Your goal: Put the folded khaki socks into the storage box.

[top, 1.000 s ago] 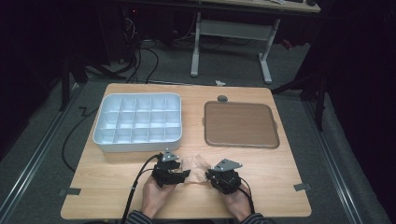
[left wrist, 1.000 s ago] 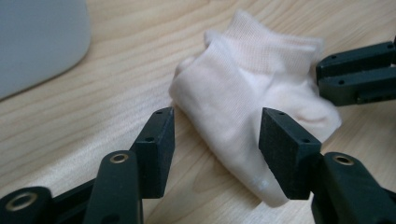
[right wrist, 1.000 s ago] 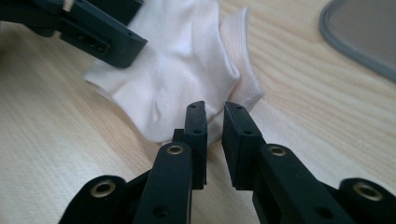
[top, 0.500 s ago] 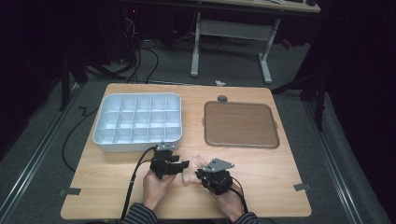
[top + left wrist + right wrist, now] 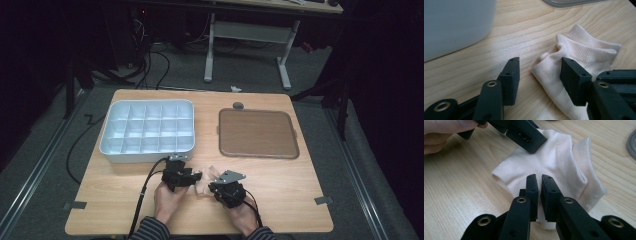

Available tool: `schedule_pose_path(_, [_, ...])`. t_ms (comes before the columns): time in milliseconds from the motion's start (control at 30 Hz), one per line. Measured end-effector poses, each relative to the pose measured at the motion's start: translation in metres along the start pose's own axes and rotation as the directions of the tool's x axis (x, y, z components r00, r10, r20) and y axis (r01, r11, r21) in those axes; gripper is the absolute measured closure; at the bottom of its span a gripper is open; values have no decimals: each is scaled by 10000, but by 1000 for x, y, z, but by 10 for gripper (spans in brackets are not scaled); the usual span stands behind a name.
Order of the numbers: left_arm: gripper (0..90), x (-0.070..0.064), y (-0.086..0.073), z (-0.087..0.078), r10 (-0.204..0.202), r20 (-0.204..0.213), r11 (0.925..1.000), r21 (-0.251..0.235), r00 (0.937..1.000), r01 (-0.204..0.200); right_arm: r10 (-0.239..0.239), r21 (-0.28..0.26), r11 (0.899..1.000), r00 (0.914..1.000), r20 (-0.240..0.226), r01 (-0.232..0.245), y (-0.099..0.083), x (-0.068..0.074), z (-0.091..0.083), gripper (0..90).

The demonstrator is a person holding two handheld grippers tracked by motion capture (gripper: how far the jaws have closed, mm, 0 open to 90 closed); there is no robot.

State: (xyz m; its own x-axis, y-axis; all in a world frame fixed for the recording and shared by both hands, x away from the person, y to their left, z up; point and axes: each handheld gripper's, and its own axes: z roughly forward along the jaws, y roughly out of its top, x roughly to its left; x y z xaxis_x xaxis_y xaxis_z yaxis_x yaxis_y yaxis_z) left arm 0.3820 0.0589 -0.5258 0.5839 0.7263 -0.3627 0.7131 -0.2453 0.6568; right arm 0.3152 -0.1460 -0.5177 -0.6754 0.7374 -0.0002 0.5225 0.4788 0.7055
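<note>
Wooden surface [image 5: 280,175] is carrying a cream sock [image 5: 554,162] (crumpled), the right hand-held gripper [image 5: 539,181] pinching it, the left hand-held gripper [image 5: 540,72] gaping wide beside it.

table [image 5: 280,200]: compartment tray [image 5: 146,130] far left, flat tray [image 5: 258,133] far right, apart | sock [image 5: 206,181] near edge, before the gap between trays | left gripper [image 5: 196,176] at sock's left, right gripper [image 5: 215,187] at its right | round disc [image 5: 238,105] behind flat tray

Right gripper [image 5: 539,185] pinches cream sock [image 5: 554,162] on table [image 5: 461,182].
</note>
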Motion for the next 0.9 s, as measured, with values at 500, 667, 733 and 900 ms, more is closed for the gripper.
schedule_pose_path(500, [780, 0, -1, 1, -20, 631, 9999, 168, 9980, 10, -65, 91, 9999, 10000, -19, 65, -2, 1, 1, 846])
schedule_pose_path(667, [826, 1, -2, -2, -61, 903, 9998, 219, 9959, 41, -137, 88, 9999, 9999, -59, 138, -4, 4, 0, 845])
schedule_pose_path(733, [838, 1, -4, -3, -104, 1000, 9998, 173, 9949, 87, -172, 86, 9998, 9998, -111, 173, -4, 6, -1, 846])
schedule_pose_path(900, [842, 3, -6, -8, -247, 1369, 9997, 51, 9903, 242, -385, 92, 9992, 9989, -266, 388, -6, 14, -2, 845])
